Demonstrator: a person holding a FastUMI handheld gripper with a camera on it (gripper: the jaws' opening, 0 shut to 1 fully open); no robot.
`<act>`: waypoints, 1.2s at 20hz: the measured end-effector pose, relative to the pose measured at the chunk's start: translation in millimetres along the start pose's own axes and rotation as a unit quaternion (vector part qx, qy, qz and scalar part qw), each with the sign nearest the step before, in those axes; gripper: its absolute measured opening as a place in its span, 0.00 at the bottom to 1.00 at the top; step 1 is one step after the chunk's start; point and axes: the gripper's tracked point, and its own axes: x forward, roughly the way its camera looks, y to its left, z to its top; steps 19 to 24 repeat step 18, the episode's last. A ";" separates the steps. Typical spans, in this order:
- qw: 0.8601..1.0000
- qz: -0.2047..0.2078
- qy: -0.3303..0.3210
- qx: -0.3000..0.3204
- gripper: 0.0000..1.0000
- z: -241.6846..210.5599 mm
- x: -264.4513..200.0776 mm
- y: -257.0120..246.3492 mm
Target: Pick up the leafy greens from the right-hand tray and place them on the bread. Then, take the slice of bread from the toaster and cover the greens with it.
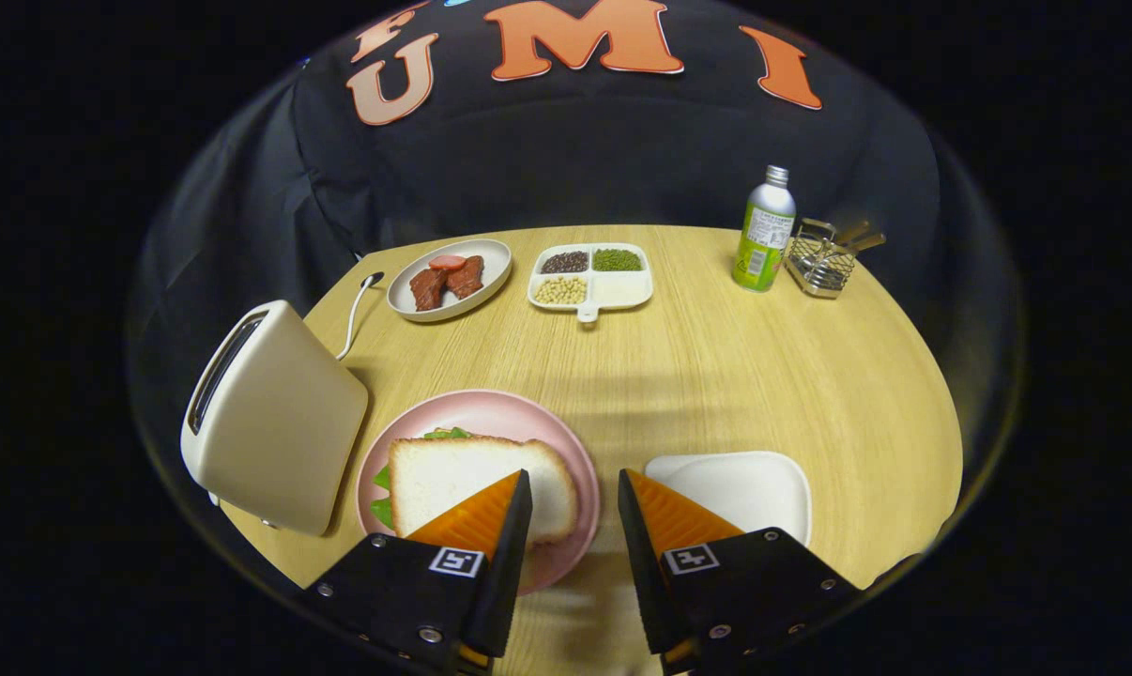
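Bare wooden table (716,376) is seen between the near plates and the far dishes. The gripper (575,488) is held open, nothing between its fingers. The bread slice (463,474), covering the leafy greens (446,434), is laid on the pink plate (491,413) beside the toaster (275,418), partly under the left finger. The white tray (744,483) is partly hidden behind the right finger.

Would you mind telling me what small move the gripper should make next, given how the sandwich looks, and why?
Probably just draw the gripper back and away. The slice of bread already lies on the pink plate with the leafy greens peeking out beneath it, the white tray looks bare, and the fingers are open and hold nothing, so nothing seems left to place.
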 end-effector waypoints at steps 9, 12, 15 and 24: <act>0.993 -0.068 -0.091 0.016 0.98 75.2 -61.6 -99.4; 0.987 -0.083 -0.134 0.025 0.98 103.0 -88.5 -129.6; 0.979 -0.098 -0.178 0.033 0.98 128.6 -112.8 -158.3; 0.969 -0.114 -0.219 0.030 0.98 143.5 -130.5 -179.4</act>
